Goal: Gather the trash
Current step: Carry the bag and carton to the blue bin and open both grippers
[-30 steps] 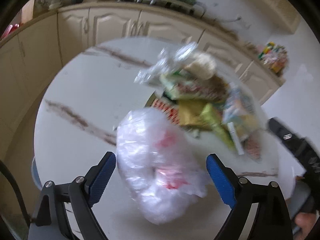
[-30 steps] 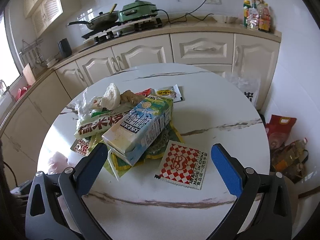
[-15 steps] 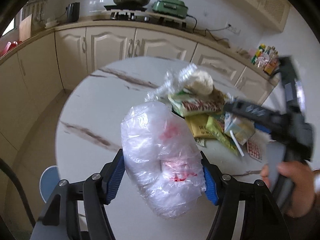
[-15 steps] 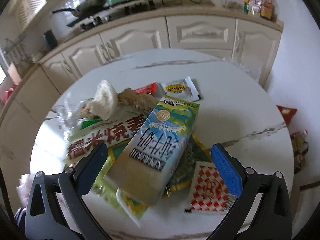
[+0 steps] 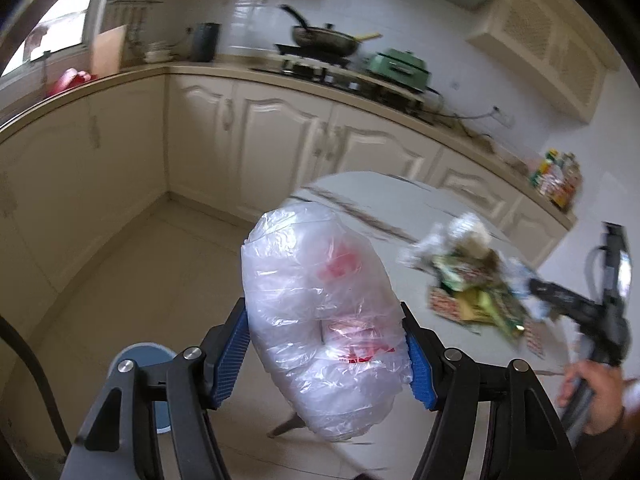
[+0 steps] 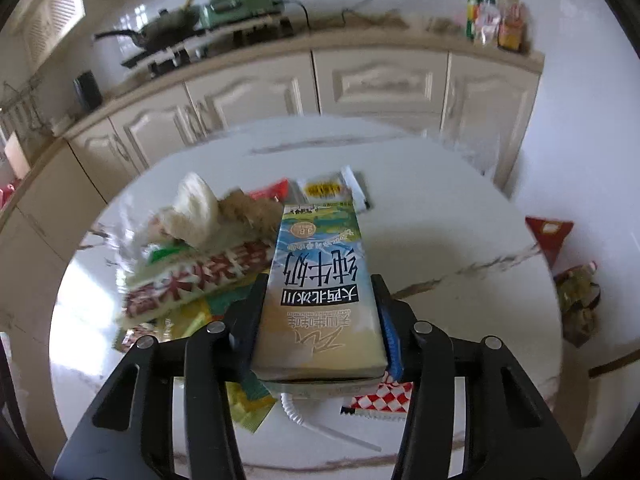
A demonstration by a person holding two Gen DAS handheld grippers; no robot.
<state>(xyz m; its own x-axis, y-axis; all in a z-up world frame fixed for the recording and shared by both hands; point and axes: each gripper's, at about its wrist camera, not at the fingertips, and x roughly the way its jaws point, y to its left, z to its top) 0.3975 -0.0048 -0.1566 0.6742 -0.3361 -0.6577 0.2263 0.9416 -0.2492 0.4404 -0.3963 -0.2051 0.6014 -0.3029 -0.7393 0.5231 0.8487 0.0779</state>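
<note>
- A kitchen with cream cabinets along the walls; a round white marble tabletop (image 6: 460, 240) stands in the middle, with a pan and a green cooker on the counter behind.
- Left gripper (image 5: 326, 354): its jaws are clamped on a clear plastic bag (image 5: 320, 300), crumpled into a soft bundle and held up off the tabletop, over the floor. It looks light and slippery, and it squashes under the blue pads, so a firm pinch through the bunched middle seems safest.
- Trash pile (image 6: 192, 264) on the left half of the tabletop: a red-and-green snack packet, flat wrappers, a crumpled white lump. These are thin and floppy, and probably best taken by an edge.
- Right gripper (image 6: 320, 316): its jaws are closed against both long sides of a milk carton (image 6: 320, 288), which lies on top of the pile. The carton is stiff-walled but likely empty and easy to dent; gripping across its narrow width suits it.
- A red-checked sachet (image 6: 380, 398) lies flat under the carton's near end.
</note>
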